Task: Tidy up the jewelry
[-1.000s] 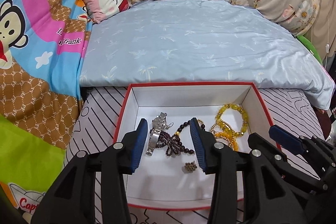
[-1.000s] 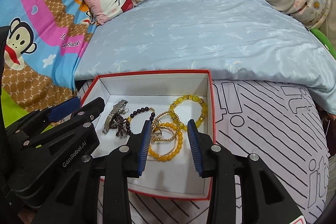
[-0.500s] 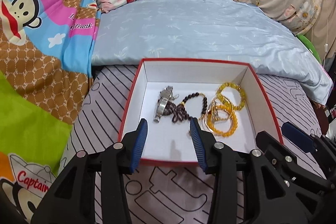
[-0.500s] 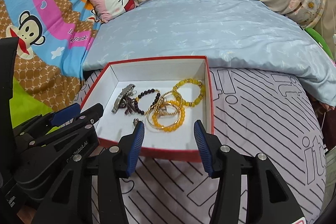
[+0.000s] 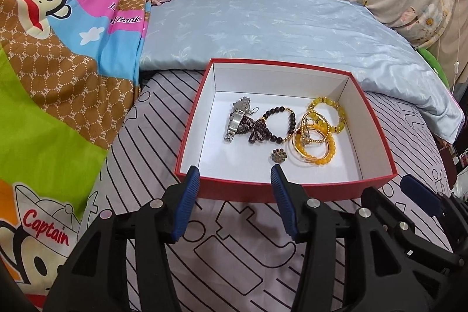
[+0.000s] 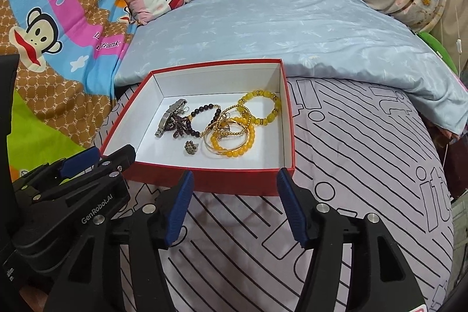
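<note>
- Red box [image 5: 280,192] on the striped bedsheet [image 5: 234,253], open, white inside.
- Inside the box: silver watch [image 5: 237,119] leftmost, dark bead bracelet [image 5: 280,123] beside it, yellow bead bracelets [image 5: 318,133] and gold bangles to the right, small brooch [image 5: 278,156] nearest the front wall.
- Left gripper [image 5: 235,202] just before the box's front wall, jaws opening, nothing between.
- Right gripper [image 6: 235,206] likewise before the front wall, jaws opening, empty.
</note>
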